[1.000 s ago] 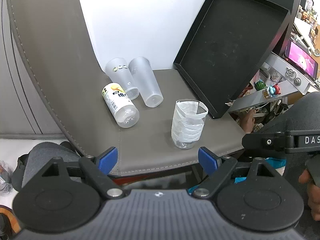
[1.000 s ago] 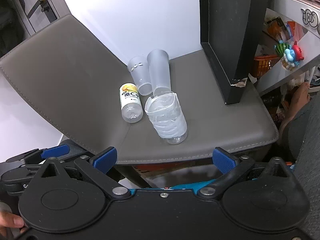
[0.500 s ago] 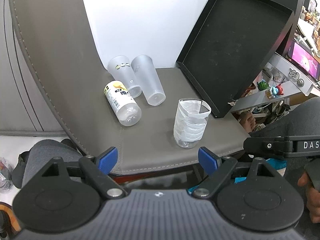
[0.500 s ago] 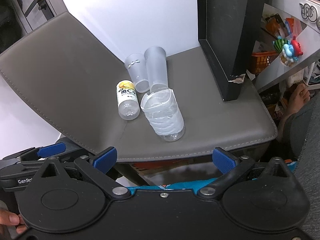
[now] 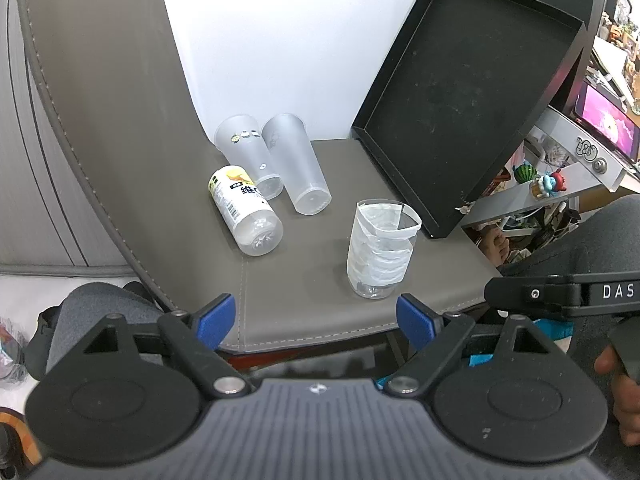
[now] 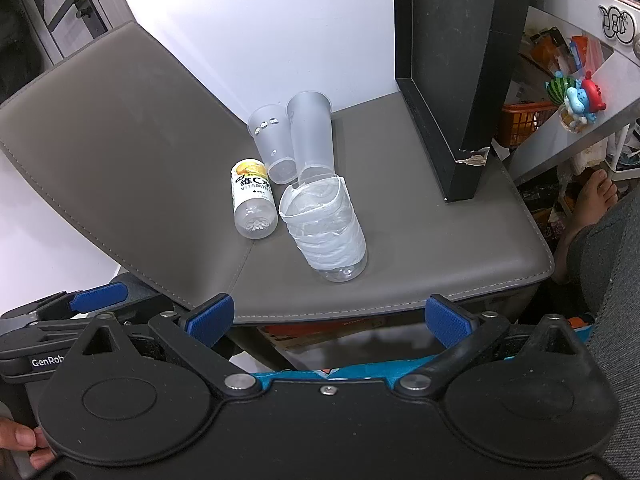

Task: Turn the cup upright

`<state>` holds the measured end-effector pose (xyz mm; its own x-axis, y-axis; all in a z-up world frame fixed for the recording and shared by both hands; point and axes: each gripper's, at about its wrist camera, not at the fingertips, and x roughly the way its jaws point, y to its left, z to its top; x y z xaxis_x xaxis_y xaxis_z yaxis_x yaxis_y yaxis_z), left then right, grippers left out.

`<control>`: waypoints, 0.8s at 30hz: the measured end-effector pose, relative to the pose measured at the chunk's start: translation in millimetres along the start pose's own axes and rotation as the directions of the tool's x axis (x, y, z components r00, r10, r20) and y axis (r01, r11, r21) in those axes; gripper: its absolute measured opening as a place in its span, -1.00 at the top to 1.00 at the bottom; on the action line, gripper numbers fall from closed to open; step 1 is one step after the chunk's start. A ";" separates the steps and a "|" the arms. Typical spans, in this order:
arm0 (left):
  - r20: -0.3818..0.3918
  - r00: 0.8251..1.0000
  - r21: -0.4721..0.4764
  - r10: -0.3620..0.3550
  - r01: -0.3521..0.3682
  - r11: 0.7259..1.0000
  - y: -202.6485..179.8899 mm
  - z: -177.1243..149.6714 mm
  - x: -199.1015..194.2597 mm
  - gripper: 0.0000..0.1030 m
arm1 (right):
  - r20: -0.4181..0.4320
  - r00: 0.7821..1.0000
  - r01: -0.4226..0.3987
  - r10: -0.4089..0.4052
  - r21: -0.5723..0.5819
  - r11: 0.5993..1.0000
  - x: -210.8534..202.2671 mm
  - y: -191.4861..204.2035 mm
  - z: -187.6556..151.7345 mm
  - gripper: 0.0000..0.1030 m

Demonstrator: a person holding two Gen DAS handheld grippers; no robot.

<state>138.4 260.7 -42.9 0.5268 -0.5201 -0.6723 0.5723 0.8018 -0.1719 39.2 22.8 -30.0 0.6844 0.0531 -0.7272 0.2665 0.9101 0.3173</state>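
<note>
Little changes over last second: both views drift slightly, objects unmoved. Left gripper (image 5: 316,318) and right gripper (image 6: 328,316) hang spread wide, empty, short of chair seat (image 5: 320,304). Tape-wrapped cup (image 5: 380,254) stands upright near front edge; two frosted cups (image 5: 296,164) lie on their sides beside vitamin bottle (image 5: 244,210). Judgement: one flip done, frosted cups pending.

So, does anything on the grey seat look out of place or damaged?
Yes. Two frosted cups and a small labelled bottle lie on their sides on the seat. The tape-wrapped clear cup stands upright with an uneven rim. The black tray has a chipped corner.
</note>
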 end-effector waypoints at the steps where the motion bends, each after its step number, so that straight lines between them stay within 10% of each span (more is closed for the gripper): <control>1: 0.000 1.000 0.001 -0.002 0.002 1.000 0.1 0.2 0.0 -0.68 | 0.000 1.000 0.000 0.000 0.000 1.000 -0.1 0.1 0.0 -1.00; 24: 0.011 1.000 -0.024 -0.006 0.007 1.000 4.3 -0.7 -2.5 -0.68 | -0.010 1.000 0.008 -0.009 -0.019 1.000 5.2 4.0 -2.2 -1.00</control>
